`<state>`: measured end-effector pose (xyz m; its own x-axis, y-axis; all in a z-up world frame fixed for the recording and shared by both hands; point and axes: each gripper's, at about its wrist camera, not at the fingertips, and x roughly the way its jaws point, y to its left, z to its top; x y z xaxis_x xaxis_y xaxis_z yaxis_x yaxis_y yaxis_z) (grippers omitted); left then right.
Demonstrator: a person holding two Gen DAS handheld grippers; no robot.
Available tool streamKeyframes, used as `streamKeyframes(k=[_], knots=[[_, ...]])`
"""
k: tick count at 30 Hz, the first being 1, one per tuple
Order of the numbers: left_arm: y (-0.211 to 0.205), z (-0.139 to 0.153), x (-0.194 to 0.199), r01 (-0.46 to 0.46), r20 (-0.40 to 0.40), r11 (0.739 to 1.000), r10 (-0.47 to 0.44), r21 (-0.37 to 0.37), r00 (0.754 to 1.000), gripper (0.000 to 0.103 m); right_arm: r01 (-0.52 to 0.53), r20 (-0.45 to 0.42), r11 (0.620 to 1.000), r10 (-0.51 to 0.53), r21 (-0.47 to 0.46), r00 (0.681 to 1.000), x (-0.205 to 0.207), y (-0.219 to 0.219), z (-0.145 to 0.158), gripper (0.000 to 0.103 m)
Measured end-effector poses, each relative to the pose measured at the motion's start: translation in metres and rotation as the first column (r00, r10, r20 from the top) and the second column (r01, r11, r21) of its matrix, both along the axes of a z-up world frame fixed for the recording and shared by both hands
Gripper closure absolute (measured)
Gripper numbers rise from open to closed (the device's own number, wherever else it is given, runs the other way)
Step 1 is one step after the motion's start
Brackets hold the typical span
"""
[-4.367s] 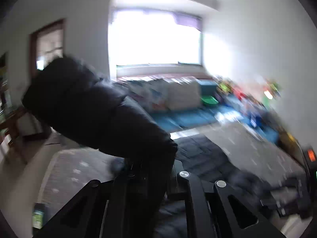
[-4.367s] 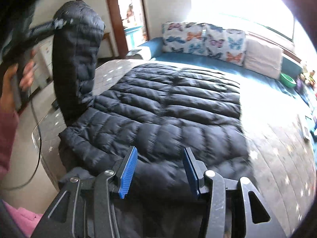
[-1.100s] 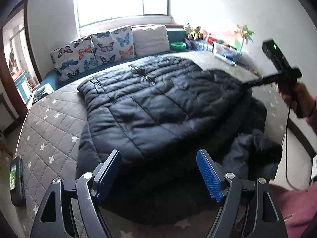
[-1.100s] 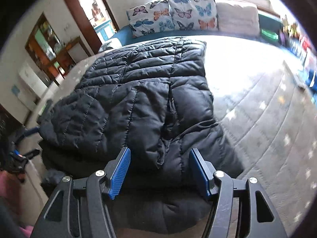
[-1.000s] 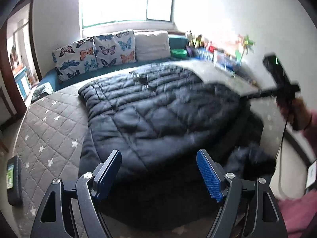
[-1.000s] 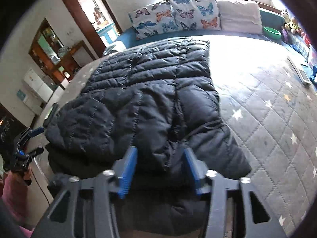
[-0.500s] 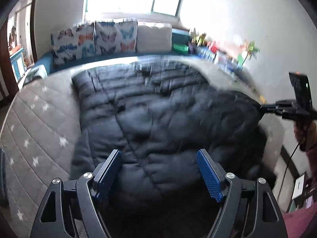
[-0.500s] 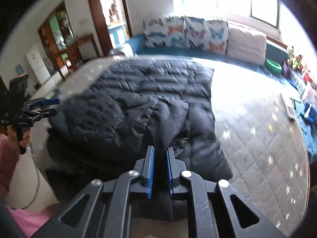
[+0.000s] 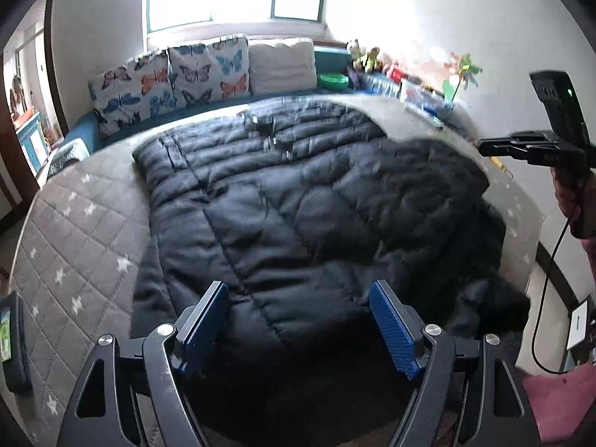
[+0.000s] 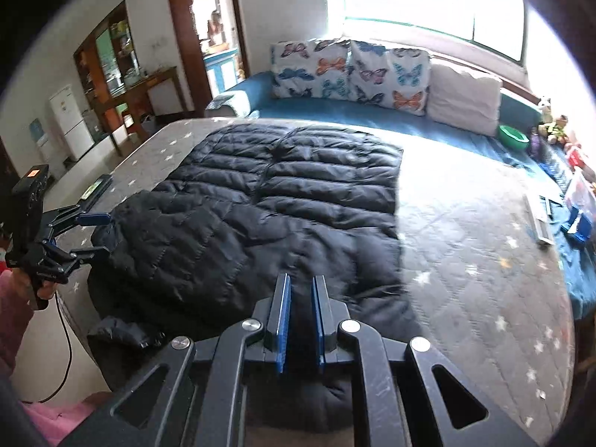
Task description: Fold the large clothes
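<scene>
Showing only rightward, right tool point(image 10: 300, 313) pinches jacket point(image 10: 283, 216).

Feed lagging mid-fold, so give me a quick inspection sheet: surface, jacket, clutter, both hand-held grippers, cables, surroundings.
Surface: grey star-quilted mattress.
Job's things: black puffer jacket spread flat, one sleeve folded over its body.
Clutter: phone-like device at the mattress edge; toys along the wall.
Grippers: left hand-held gripper open above the jacket; right hand-held gripper nearly shut, whether on fabric unclear.
Cables: black cord hanging from the right handle.
Surroundings: butterfly pillows, window, doorway.
</scene>
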<state>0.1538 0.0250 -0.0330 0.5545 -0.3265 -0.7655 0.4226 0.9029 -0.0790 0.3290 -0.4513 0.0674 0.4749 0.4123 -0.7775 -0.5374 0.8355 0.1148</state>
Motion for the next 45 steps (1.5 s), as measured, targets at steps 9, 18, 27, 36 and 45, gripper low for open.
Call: streamKeyframes(k=[9, 18, 27, 36, 45], knots=[[-0.009, -0.034, -0.007, 0.028, 0.011, 0.996, -0.029, 0.082, 1.000, 0.019, -0.005, -0.144, 0.998, -0.004, -0.062, 0.990, 0.009, 0.003, -0.085, 0.090], [-0.028, 0.003, -0.079, 0.217, 0.071, 0.968, -0.227, 0.127, 0.971, 0.019, -0.015, -0.064, 0.999, 0.012, -0.046, 0.998, -0.026, -0.010, -0.024, 0.072], [-0.083, -0.049, -0.133, 0.373, 0.023, 0.870, -0.402, 0.323, 0.915, 0.019, -0.166, -0.017, 0.973, 0.165, -0.159, 0.986, -0.087, 0.000, -0.025, 0.044], [-0.111, -0.062, -0.128, 0.349, 0.124, 0.872, -0.410, 0.343, 0.903, 0.031, -0.247, -0.051, 0.925, 0.243, -0.288, 0.969, -0.133, -0.009, -0.061, 0.043], [-0.098, -0.026, -0.104, 0.301, 0.145, 0.925, -0.339, 0.230, 0.930, 0.066, -0.377, 0.017, 0.868, 0.404, -0.324, 0.915, -0.160, 0.030, -0.086, 0.042]])
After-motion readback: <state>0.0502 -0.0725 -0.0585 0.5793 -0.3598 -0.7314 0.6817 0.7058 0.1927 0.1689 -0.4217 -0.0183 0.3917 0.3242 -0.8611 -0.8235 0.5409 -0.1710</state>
